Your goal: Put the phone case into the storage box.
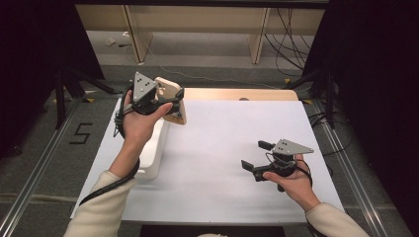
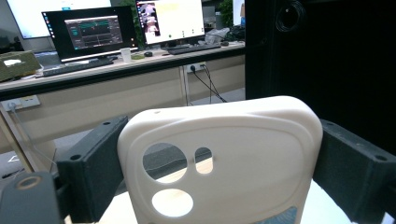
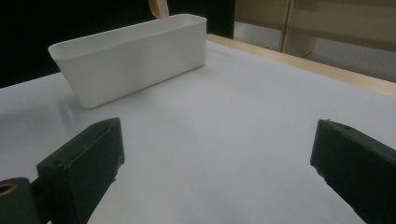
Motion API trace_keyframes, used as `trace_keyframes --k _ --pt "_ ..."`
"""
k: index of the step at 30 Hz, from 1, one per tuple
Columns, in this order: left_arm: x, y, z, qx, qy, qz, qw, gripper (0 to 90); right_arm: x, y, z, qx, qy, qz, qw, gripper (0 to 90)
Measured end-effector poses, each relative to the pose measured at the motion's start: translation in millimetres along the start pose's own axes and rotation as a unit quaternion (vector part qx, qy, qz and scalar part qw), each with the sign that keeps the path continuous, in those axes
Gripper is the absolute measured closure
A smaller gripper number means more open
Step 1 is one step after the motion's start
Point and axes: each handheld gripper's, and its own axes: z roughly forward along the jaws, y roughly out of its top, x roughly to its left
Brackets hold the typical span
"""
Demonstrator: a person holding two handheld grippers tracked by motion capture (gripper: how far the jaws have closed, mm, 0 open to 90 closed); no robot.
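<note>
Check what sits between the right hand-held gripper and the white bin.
Nothing: in the right gripper view, bare white table runs from the open right hand-held gripper to the white bin.

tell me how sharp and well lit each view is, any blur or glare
High view: soft and low in detail, white table sheet evenly lit, dark surround, faint shadow beside the white bin. Left gripper view: the cream phone case in the left claw is fairly sharp, the monitors behind glow bright. Right gripper view: right claw jaws near the lens are blurred, the bin sharper, no glare.
</note>
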Motion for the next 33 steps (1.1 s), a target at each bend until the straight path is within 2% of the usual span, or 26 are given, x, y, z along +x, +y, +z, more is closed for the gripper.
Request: trace_keyframes --k 33 --pt "25.2 0.6 -7.0 0.004 0.041 0.002 0.9991 10.0 -4.2 -2.1 -9.2 -0.006 -0.008 -0.003 0.9999 4.5"
